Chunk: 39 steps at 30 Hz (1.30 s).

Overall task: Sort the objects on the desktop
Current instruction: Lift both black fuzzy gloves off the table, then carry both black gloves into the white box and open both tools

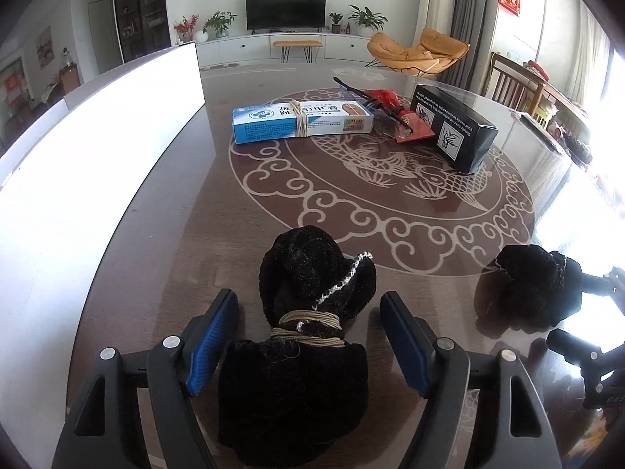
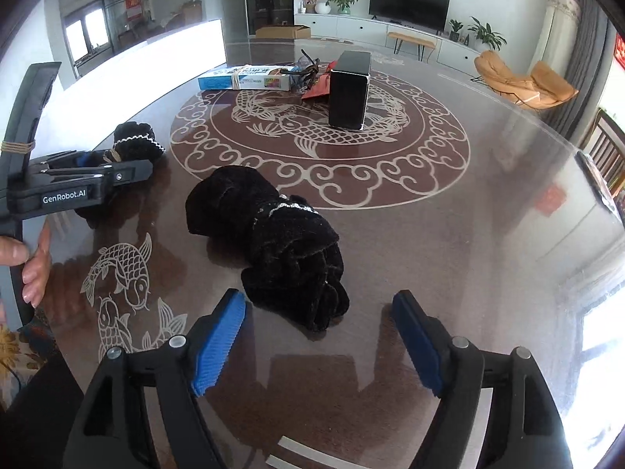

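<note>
A black velvet bundle tied with tan cord (image 1: 304, 312) lies on the table between the pads of my open left gripper (image 1: 308, 336); the pads stand apart from it. The same bundle shows in the right wrist view (image 2: 134, 142) with the left gripper (image 2: 97, 168) around it. A second black velvet bundle (image 2: 281, 242) lies just ahead of my open, empty right gripper (image 2: 318, 336); it also shows in the left wrist view (image 1: 535, 285). Further back lie a blue-and-white box with a rubber band (image 1: 300, 119), a black box (image 1: 453, 125) and a red packet with black glasses (image 1: 394, 113).
The table (image 2: 429, 254) is a dark brown glass-topped round one with a fish pattern. A white board (image 1: 97, 156) stands along its left side. A wooden chair (image 1: 515, 86) and a cluttered side table stand at the right.
</note>
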{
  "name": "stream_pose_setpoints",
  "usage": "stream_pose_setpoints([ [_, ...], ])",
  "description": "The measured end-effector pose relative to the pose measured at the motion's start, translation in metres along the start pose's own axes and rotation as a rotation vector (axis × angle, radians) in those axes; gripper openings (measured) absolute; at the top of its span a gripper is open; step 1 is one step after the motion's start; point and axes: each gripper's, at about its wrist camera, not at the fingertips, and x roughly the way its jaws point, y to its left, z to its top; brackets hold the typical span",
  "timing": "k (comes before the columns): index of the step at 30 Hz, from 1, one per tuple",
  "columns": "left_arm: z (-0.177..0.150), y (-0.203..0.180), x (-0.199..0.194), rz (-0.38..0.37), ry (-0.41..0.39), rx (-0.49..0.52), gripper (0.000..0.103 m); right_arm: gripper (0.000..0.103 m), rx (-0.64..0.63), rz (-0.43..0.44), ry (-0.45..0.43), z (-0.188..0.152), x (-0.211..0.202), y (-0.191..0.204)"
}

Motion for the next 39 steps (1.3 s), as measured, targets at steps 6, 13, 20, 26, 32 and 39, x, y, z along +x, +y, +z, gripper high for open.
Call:
stream_pose_setpoints([
  [6,-0.001,-0.002,0.003,0.004,0.028,0.020,0.100,0.103,-0.042,0.019,-0.005,0.008,0.015,0.009],
  [13,-0.001,-0.001,0.004,0.012,0.036,0.008,0.103,0.103,-0.032,0.030,-0.016,0.013,0.022,0.009],
  [20,-0.002,-0.001,0.004,0.015,0.036,0.008,0.103,0.103,-0.024,0.019,-0.022,0.014,0.023,0.010],
  [26,-0.003,0.000,0.002,-0.006,0.050,0.041,0.103,0.103,-0.029,0.024,-0.013,0.015,0.024,0.011],
  [32,-0.006,0.002,-0.003,-0.091,0.082,0.162,0.090,0.099,-0.192,0.060,0.101,0.038,0.033,0.021],
  [39,-0.008,0.026,-0.041,-0.160,-0.010,0.048,0.034,0.039,-0.172,0.078,0.108,0.060,0.012,0.031],
])
